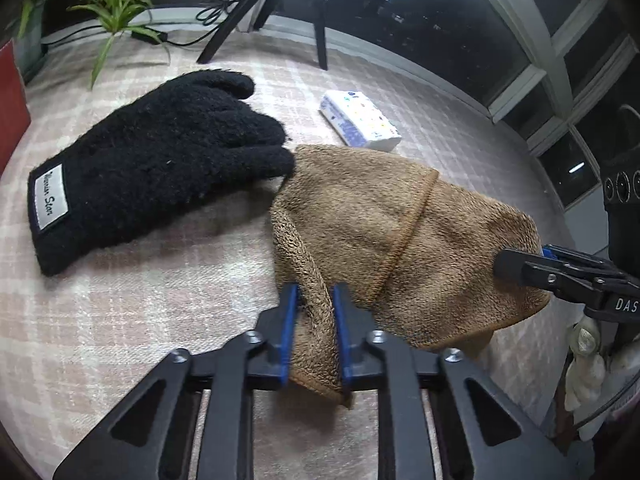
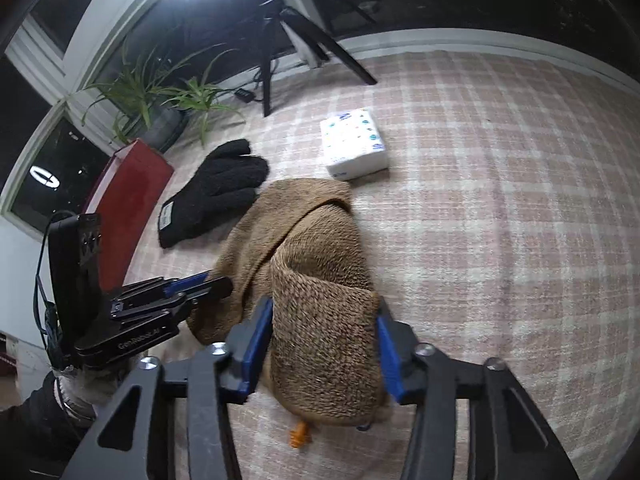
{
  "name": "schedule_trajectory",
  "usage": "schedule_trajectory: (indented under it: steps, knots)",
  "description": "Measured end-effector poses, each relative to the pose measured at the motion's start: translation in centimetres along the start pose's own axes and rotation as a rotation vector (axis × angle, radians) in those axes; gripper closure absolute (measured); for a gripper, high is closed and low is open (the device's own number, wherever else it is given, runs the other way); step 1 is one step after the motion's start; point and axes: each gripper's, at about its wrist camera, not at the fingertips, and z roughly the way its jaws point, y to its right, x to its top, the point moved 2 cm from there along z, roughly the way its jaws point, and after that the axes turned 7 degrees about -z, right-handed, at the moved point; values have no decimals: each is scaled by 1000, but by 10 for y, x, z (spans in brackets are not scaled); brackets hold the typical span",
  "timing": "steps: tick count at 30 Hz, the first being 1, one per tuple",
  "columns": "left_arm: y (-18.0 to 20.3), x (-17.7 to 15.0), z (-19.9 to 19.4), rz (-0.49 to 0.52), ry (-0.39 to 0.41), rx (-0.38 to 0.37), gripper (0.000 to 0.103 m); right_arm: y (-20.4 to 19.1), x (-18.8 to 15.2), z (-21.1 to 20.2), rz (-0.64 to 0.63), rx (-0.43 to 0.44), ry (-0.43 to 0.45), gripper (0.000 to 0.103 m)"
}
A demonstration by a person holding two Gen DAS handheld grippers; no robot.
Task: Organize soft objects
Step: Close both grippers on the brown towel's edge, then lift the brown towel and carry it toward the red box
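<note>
A brown fleece hat (image 1: 380, 216) lies partly lifted on the plaid cloth. My left gripper (image 1: 314, 300) is shut on its near folded edge. In the right wrist view the hat (image 2: 320, 280) drapes between my right gripper's fingers; the right gripper (image 2: 324, 320) holds a wide fold of it, and it also shows from the side in the left wrist view (image 1: 516, 264) at the hat's right edge. A black knit glove (image 1: 152, 168) with a white label lies flat to the left, its fingertips touching the hat; it also shows in the right wrist view (image 2: 212, 192).
A white tissue pack (image 1: 360, 120) lies beyond the hat, also in the right wrist view (image 2: 354, 148). A potted plant (image 2: 160, 96), a red box (image 2: 128, 196) and tripod legs (image 2: 268, 80) stand at the far edge. A small orange object (image 2: 299, 436) lies under the hat.
</note>
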Motion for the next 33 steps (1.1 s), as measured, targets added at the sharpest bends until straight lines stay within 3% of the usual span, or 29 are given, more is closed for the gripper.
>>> schedule_trajectory:
  steps: [3, 9, 17, 21, 33]
  knots:
    - [4, 0, -1, 4, 6, -18, 96, -10, 0, 7, -31, 6, -23, 74]
    - [13, -1, -4, -4, 2, -82, 98, -22, 2, 16, -22, 49, -22, 81]
    - [31, -3, -28, -21, 19, -234, 98, -30, 13, 7, 30, 136, 15, 83]
    - [41, -5, -32, -3, 29, -262, 98, -30, 14, 8, 74, 196, 15, 84]
    - [49, -10, -67, 23, 96, -285, 98, -62, 32, -8, 40, 252, 47, 88]
